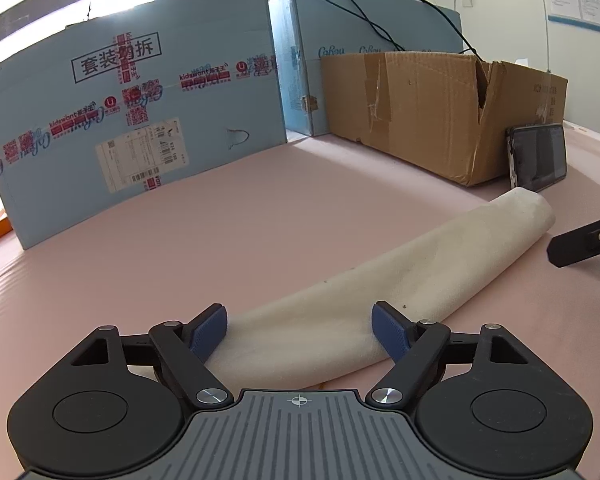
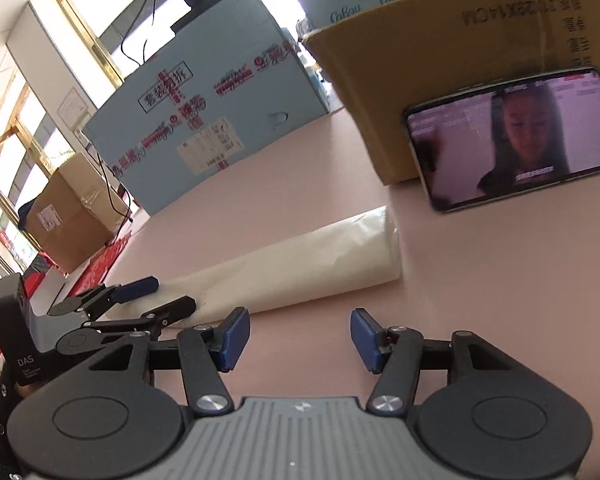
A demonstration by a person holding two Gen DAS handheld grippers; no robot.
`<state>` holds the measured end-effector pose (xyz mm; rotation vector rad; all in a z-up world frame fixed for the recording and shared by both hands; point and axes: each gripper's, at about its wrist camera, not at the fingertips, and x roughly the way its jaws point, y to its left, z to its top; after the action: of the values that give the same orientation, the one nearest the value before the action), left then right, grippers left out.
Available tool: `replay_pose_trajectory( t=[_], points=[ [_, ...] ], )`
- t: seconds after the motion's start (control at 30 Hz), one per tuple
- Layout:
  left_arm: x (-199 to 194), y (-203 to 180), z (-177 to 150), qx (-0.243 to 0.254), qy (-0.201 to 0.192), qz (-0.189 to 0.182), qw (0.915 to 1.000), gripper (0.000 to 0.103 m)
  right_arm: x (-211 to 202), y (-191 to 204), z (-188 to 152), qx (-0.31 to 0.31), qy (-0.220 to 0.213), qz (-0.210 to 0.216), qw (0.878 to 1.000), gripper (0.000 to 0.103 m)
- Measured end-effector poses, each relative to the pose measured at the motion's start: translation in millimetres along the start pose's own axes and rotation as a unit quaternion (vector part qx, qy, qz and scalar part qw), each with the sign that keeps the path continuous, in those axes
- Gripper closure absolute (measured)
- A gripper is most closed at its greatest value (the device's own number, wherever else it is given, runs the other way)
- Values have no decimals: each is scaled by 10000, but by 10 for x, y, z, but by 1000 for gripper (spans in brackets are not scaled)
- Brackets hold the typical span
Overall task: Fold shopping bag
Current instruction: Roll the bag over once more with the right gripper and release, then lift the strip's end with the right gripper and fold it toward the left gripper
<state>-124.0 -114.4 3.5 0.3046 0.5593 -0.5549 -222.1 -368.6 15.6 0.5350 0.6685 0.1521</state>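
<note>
The shopping bag [image 1: 384, 280] lies on the pink counter [image 1: 228, 220] as a long, pale, flattened roll. In the left wrist view its long axis runs from the near left corner, right under the left claw [image 1: 300, 334], away to the upper right, where the far end stops just short of a phone [image 1: 538, 156] propped against a brown carton [image 1: 428, 108].

The left claw is spread, its blue pads [image 1: 210, 330] standing either side of the near end of the bag without pressing it (the cloth sits between them, loose). So this hand is right at the bag.

The right claw [image 2: 300, 338] is also spread and holds nothing; only bare counter shows between its pads. From it the bag lies ahead and to the left, its nearer long edge just beyond the fingertips, the squared far end [image 2: 388, 244] pointing toward the phone [image 2: 512, 140].

Judging by this, the next fold turns on the two ends: the left claw is the nearer to its end, while the right has to reach forward to the far end before the roll can be brought end to end along that diagonal.
</note>
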Motion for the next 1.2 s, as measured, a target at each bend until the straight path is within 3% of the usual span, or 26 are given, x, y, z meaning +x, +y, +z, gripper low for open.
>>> replay_pose_trajectory(
  t=[0.07,0.17,0.37,0.47,0.5,0.6,0.7,0.93,1.2],
  points=[
    [2,7,0,-18,4,-12,10000,21,117,103,66,48,166,21,9998,34],
    [10,17,-2,-42,10,-27,10000,21,250,267,96,-167,321,64,9993,14],
    [21,40,-3,-104,22,-63,9999,20,408,382,93,154,155,344,9992,13],
    [26,50,-3,-137,30,-81,9999,20,468,405,23,402,-210,582,9973,20],
    [27,51,-3,-145,33,-84,9999,20,489,425,1,422,-317,583,9969,31],
    [29,50,-5,-153,34,-84,9998,20,541,516,-18,193,-454,260,9984,49],
    [30,52,-7,-161,34,-87,9998,20,575,581,-9,-52,-500,-28,9987,61],
    [32,52,-7,-169,34,-81,9998,20,669,795,-41,-925,-531,-588,9925,68],
    [15,129,-17,-264,35,-116,9996,20,765,1055,-168,-2145,-613,-1179,9676,74]
  ],
)
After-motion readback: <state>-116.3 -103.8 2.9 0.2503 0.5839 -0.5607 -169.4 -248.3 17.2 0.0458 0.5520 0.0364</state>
